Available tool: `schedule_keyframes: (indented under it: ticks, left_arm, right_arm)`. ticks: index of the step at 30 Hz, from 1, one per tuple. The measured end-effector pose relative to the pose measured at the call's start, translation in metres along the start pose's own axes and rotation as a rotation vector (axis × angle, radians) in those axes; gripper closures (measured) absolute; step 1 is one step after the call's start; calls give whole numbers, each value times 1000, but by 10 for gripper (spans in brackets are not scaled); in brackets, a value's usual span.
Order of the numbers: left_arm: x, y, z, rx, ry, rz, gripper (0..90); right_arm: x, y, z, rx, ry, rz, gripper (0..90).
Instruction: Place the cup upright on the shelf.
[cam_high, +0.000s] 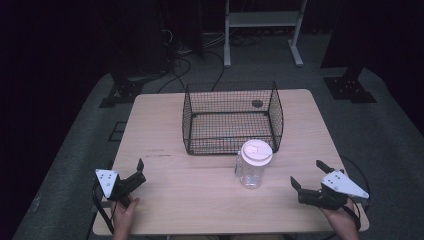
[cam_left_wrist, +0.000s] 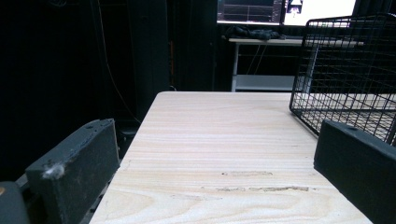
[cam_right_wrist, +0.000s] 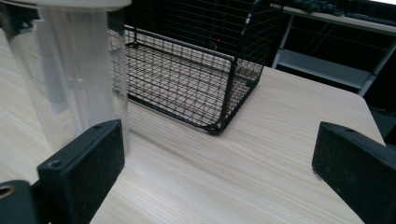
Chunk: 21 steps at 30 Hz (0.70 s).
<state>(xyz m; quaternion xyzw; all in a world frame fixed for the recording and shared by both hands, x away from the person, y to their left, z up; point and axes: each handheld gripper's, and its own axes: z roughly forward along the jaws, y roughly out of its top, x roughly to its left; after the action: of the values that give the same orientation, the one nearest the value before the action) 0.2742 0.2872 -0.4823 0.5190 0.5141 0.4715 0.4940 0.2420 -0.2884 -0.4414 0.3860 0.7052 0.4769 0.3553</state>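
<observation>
A clear plastic jar (cam_high: 251, 171) with a white lid (cam_high: 256, 151) stands upright on the wooden table (cam_high: 200, 190), just in front of a black wire basket (cam_high: 187, 120). My left gripper (cam_high: 141, 171) rests open near the table's front left corner, with nothing between its fingers. At the front right, my right gripper (cam_high: 306, 172) is open too and points toward the jar, a short way off. In the right gripper view the jar (cam_right_wrist: 79, 70) rises just beyond the left jaw, and the gripper (cam_right_wrist: 219, 135) holds nothing. The left gripper (cam_left_wrist: 212, 135) faces bare tabletop.
The wire basket (cam_right_wrist: 187, 70) looks empty and sits at the table's middle back; its corner (cam_left_wrist: 345, 70) also stands ahead and to the right of the left gripper. A white shelf frame (cam_high: 262, 20) and cables lie on the floor beyond the table.
</observation>
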Motion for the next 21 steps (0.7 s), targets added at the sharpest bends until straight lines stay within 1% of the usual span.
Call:
schedule_keyframes:
  ticks: [4,5,6,9,11,12,13,15,16,17,21]
  left_arm:
    - [0,0,0,0,0,1,0]
    - [0,0,0,0,0,1,0]
    - [0,0,0,0,0,0,0]
    - [0,0,0,0,1,1,0]
    - [0,0,0,0,1,2,0]
    - [0,0,0,0,1,1,0]
    - [0,0,0,0,1,1,0]
    - [0,0,0,1,1,1,0]
    - [0,0,0,1,1,1,0]
    - [0,0,0,0,1,1,0]
    - [0,0,0,-1,1,2,0]
  right_arm:
    - [6,5,-1,-10,33,0,19]
    - [6,5,-1,-10,33,0,19]
    - [10,7,1,-17,36,-8,19]
    - [15,10,3,-19,57,-10,19]
    - [17,12,4,-20,61,-16,19]
    - [20,15,4,-28,75,-14,19]
    - [20,15,4,-28,75,-14,19]
    - [25,18,6,-31,97,-20,19]
    - [25,18,6,-31,97,-20,19]
    - [29,19,8,-29,107,-28,19]
    - [34,21,10,-29,121,-35,19]
